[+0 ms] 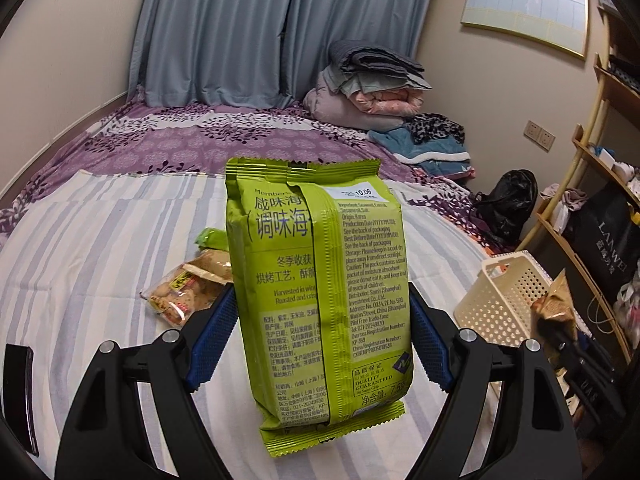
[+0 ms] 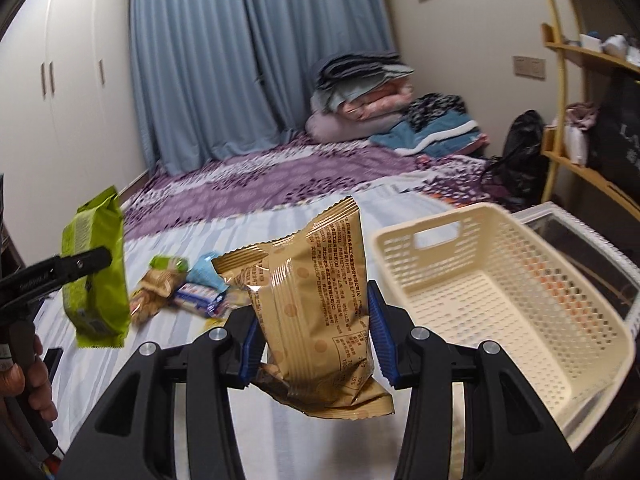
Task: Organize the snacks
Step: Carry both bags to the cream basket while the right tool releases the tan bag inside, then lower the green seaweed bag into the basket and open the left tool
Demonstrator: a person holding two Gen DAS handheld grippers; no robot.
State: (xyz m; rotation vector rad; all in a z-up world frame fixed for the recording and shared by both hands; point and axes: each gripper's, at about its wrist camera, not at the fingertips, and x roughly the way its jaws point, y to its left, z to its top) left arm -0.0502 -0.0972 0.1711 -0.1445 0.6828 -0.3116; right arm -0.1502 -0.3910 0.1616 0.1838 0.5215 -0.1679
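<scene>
My left gripper (image 1: 322,336) is shut on a green seaweed snack pack (image 1: 316,292) and holds it upright above the striped bed sheet; the pack also shows in the right wrist view (image 2: 96,276). My right gripper (image 2: 316,336) is shut on a tan snack bag (image 2: 316,312), held up just left of the cream perforated basket (image 2: 500,280). The basket looks empty and also shows in the left wrist view (image 1: 504,300). Several loose snack packets (image 2: 188,288) lie on the sheet between the two grippers, also visible behind the green pack (image 1: 188,288).
The bed has a striped sheet (image 1: 80,260) over a purple floral cover. Folded blankets (image 1: 372,84) are piled at the far end by blue curtains. A wooden shelf (image 1: 600,184) and a black bag (image 1: 508,204) stand at the right. A white wardrobe (image 2: 60,92) is on the left.
</scene>
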